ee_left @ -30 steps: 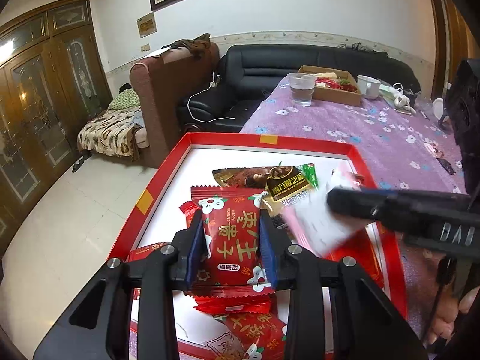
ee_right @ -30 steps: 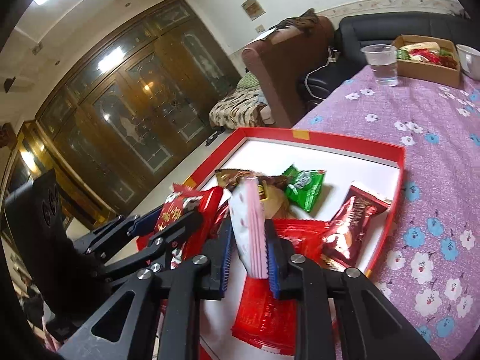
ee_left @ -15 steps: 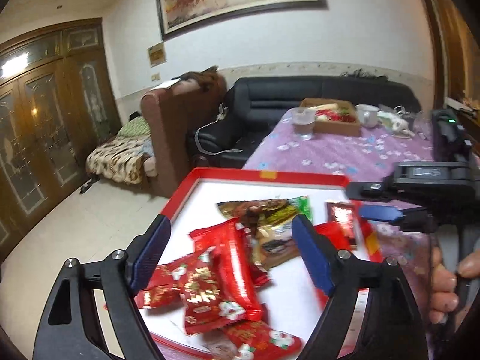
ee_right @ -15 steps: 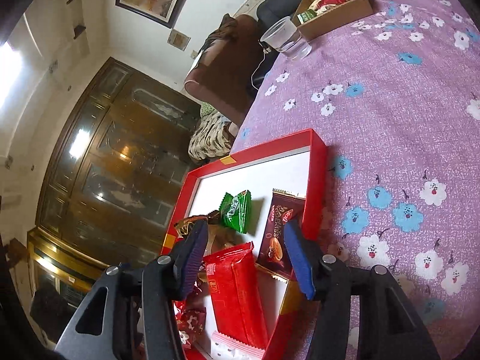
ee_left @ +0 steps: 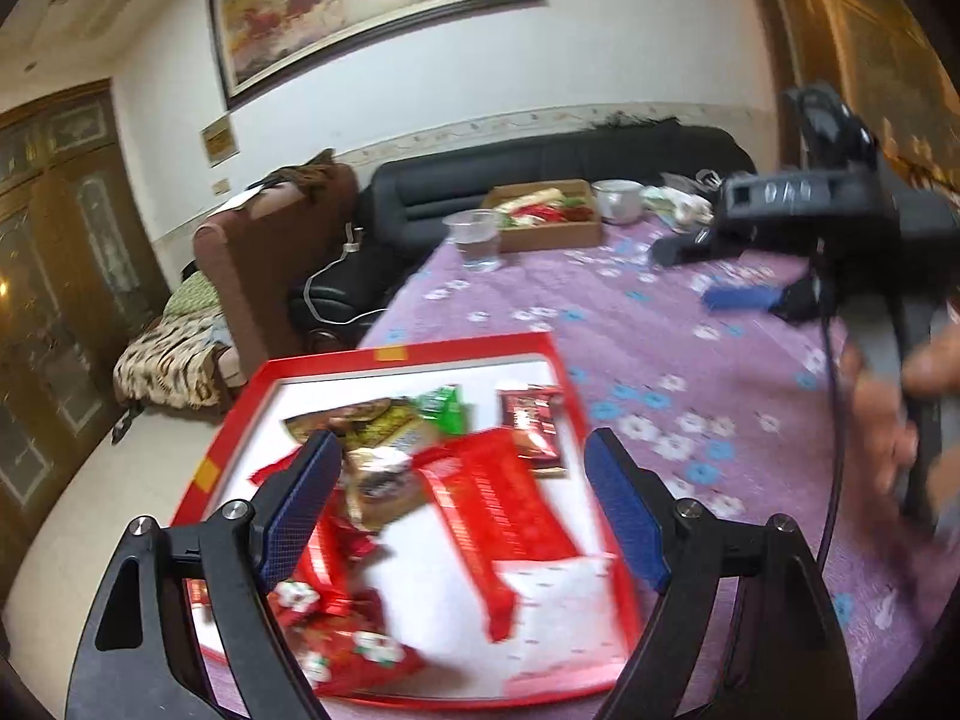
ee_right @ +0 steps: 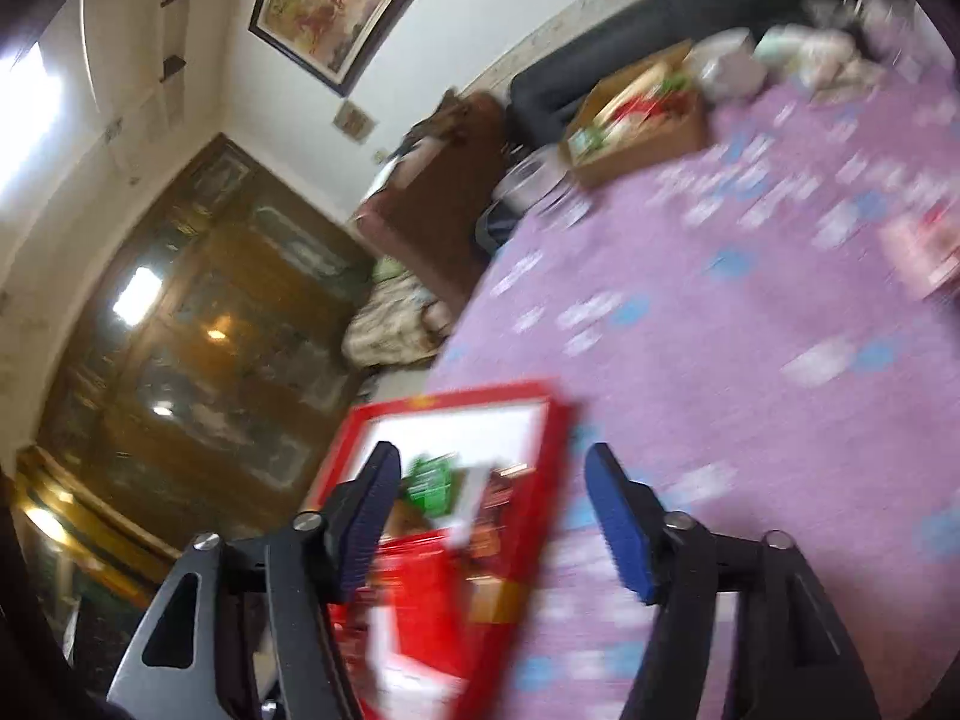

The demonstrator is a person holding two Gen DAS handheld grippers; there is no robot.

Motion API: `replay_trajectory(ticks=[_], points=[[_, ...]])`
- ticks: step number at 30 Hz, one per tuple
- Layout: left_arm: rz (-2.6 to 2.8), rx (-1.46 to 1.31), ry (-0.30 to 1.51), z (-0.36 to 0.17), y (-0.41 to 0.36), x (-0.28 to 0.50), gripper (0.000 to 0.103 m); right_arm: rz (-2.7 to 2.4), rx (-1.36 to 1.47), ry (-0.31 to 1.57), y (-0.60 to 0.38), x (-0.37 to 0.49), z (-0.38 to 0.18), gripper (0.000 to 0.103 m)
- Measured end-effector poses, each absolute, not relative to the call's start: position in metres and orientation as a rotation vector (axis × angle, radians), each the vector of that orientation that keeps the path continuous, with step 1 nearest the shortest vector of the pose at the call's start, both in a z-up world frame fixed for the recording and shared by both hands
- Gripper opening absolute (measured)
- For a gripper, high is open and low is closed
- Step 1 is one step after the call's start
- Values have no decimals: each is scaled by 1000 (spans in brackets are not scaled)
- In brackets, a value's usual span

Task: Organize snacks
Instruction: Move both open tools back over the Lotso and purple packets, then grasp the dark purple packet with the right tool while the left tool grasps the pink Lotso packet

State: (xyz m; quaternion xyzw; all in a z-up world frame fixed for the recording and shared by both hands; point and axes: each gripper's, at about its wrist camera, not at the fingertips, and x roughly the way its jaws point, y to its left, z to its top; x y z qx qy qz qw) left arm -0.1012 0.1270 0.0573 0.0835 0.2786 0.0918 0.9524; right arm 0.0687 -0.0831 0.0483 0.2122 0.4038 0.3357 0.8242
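Both grippers, left and right, gape empty above red tray; between picks, next grab far box snack.

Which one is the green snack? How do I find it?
Find the red tray at the near end of the purple flowered tablecloth. The green snack lies towards its far edge, beside a dark red packet. It is the only green wrapper there.

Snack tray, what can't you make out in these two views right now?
- Left wrist view: the tool's fingers cover the red flower-print packets at the red tray's near left corner; print blurred.
- Right wrist view: motion blur smears the tray; only a green packet reads.
- Cardboard box: contents too small.
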Motion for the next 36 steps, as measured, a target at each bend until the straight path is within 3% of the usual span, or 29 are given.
replay_trajectory(ticks=[7,10,27,30,32,36], points=[[92,234,608,51,84,-92,84,378,258,875,-191,123,26,71],[58,239,629,51,72,-86,84,357,340,928,-219,137,3,65],[-12,201,710,41,48,-57,84,286,-4,882,-172,142,-10,64],[-29,202,706,50,40,-37,84,288,56,889,-186,147,-8,52],[-27,216,698,57,33,-20,84,270,91,903,-197,151,-6,24],[-55,287,669,67,9,15,84,303,313,973,-238,161,-10,20]])
